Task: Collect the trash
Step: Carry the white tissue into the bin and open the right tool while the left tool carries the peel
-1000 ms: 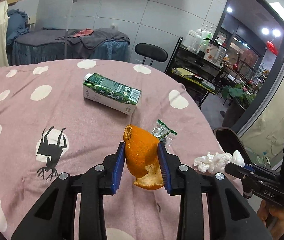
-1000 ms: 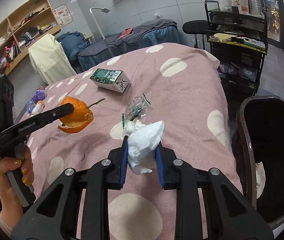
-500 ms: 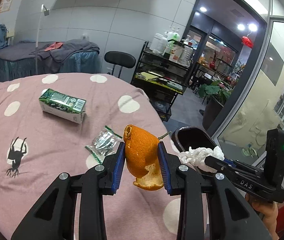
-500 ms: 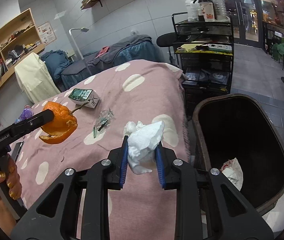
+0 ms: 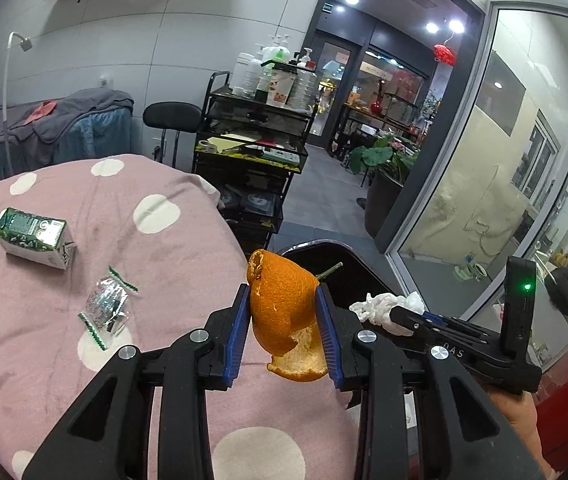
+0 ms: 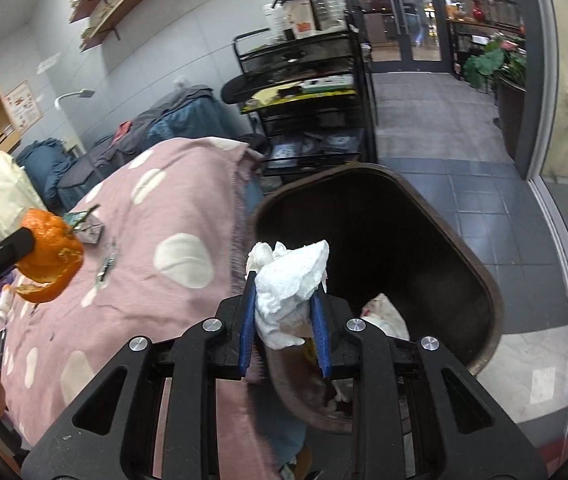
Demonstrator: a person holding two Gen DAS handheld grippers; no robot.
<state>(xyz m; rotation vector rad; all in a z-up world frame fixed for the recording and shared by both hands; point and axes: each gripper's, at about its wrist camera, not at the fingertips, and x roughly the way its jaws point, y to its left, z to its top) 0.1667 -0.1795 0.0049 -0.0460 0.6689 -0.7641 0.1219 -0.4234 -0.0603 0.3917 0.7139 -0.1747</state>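
Left gripper clamps the orange peel between its blue pads, mid-frame, above the edge of the pink dotted blanket. Right gripper pinches a crumpled white tissue, centre of its view, right over the rim of the dark trash bin, which fills the right middle. On the blanket, left of frame: a clear wrapper and, upper left, a green carton.
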